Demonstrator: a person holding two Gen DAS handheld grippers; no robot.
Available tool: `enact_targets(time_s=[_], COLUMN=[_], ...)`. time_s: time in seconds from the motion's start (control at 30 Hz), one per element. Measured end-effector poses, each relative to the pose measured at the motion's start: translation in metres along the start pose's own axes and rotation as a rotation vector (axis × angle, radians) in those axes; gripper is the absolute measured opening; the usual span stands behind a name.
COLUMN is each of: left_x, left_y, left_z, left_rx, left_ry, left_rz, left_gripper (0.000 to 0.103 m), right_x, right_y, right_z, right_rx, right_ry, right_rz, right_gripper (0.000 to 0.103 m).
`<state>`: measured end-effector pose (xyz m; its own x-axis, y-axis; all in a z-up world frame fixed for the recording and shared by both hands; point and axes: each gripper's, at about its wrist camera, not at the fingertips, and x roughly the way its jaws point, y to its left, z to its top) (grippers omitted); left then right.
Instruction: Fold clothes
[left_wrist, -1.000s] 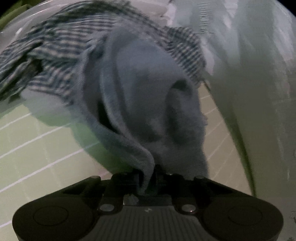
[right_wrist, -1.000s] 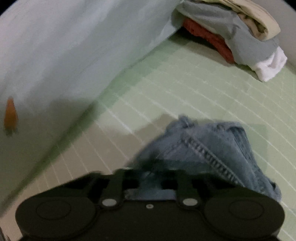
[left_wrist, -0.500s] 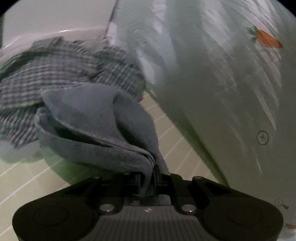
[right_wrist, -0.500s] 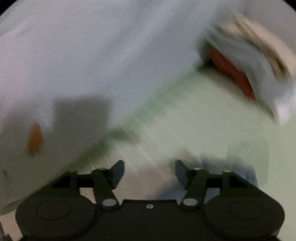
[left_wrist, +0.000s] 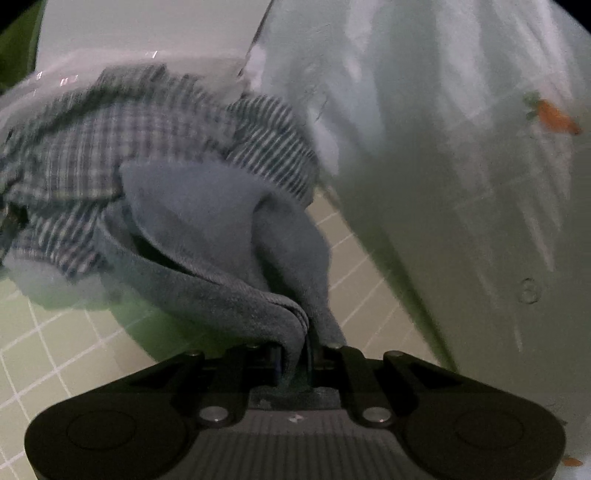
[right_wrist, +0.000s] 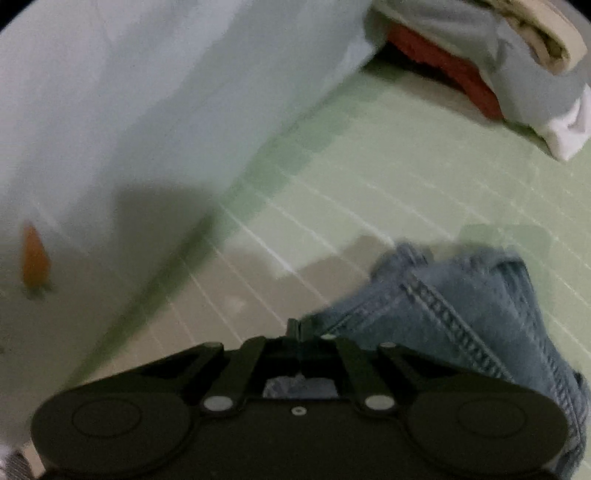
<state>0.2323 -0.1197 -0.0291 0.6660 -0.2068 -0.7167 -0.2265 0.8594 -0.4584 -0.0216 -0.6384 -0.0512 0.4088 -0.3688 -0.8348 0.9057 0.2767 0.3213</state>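
Left gripper (left_wrist: 300, 349): fingers clenched on a bunched edge of the grey-blue garment (left_wrist: 207, 236), bottom centre of the left wrist view; the cloth rises from the jaws toward mid-frame.
Grey-blue garment: hangs in folds, its far end against the checked shirt (left_wrist: 110, 155) at left and upper left; the 2 touch or overlap.
Pale cloth (left_wrist: 443, 155): fills the right half of the left wrist view, with an orange carrot print (left_wrist: 556, 117) at upper right.
Green gridded mat (left_wrist: 55, 343): lower left, under the garments.
Right gripper (right_wrist: 298, 328): fingers closed together at bottom centre of the right wrist view; whether they pinch denim, cannot tell.
Jeans (right_wrist: 461, 314): crumpled at lower right, on the mat, only in the right wrist view.
Folded stack (right_wrist: 498, 62): upper right, only in the right wrist view; red, grey, cream and white layers.
Shared: the pale cloth fills the left side of the right wrist view.
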Motion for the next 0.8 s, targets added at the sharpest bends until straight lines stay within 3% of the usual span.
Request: enact_targets(time_s=[0.13,0.2,0.27,0.3,0.33,0.37,0.4,0.47,0.57,0.6,0.67,0.73,0.8], left_x=[-0.037,-0.059,-0.079,-0.087,-0.092,-0.096,-0.101,-0.109,-0.118,-0.119,-0.12,-0.12,-0.115], left_y=[-0.002,0.003,0.014,0.02,0.028,0.038,0.048,0.068,0.092,0.1,0.115,0.129,0.136], left_z=[0.004,0.001,-0.01,-0.016,-0.023,-0.031,-0.04,-0.056,-0.081,-0.089,-0.1,-0.108,-0.11], left_rx=[0.051,0.071,0.08,0.083,0.086,0.084,0.068,0.033,0.027,0.016,-0.037,-0.098,-0.159], left_ry=[-0.069,-0.099,-0.105,-0.102,-0.096,-0.085,-0.07,-0.032,0.013,0.029,0.052,0.07,0.076], left_rz=[-0.029,-0.041,-0.041,-0.036,-0.025,-0.012,0.001,0.024,0.066,0.073,0.078,0.08,0.076], left_gripper=[0.011,0.011,0.011,0.011,0.011,0.011,0.011,0.011,0.011,0.011,0.011,0.011,0.011], right_x=[-0.075,-0.11,-0.117,-0.115,-0.112,-0.104,-0.093,-0.072,-0.044,-0.037,-0.024,-0.013,-0.008], right_y=[0.003,-0.006,-0.015,-0.019,-0.023,-0.026,-0.028,-0.028,-0.023,-0.019,-0.009,0.0,0.001], right_z=[0.027,0.037,0.034,0.03,0.025,0.013,0.001,-0.019,-0.042,-0.047,-0.052,-0.055,-0.056], right_rx=[-0.102,-0.111,-0.134,-0.145,-0.155,-0.148,-0.148,-0.139,-0.094,-0.091,-0.113,-0.159,-0.186], right_ry=[-0.305,-0.374,-0.313,-0.262,-0.212,-0.159,-0.105,-0.021,0.071,0.078,0.088,0.088,0.07], right_rz=[0.041,0.084,0.126,0.141,0.155,0.146,0.13,0.108,0.112,0.102,0.057,-0.011,-0.06], right_gripper=[0.0,0.0,0.002,0.012,0.025,0.056,0.068,0.068,0.077,0.085,0.089,0.085,0.044])
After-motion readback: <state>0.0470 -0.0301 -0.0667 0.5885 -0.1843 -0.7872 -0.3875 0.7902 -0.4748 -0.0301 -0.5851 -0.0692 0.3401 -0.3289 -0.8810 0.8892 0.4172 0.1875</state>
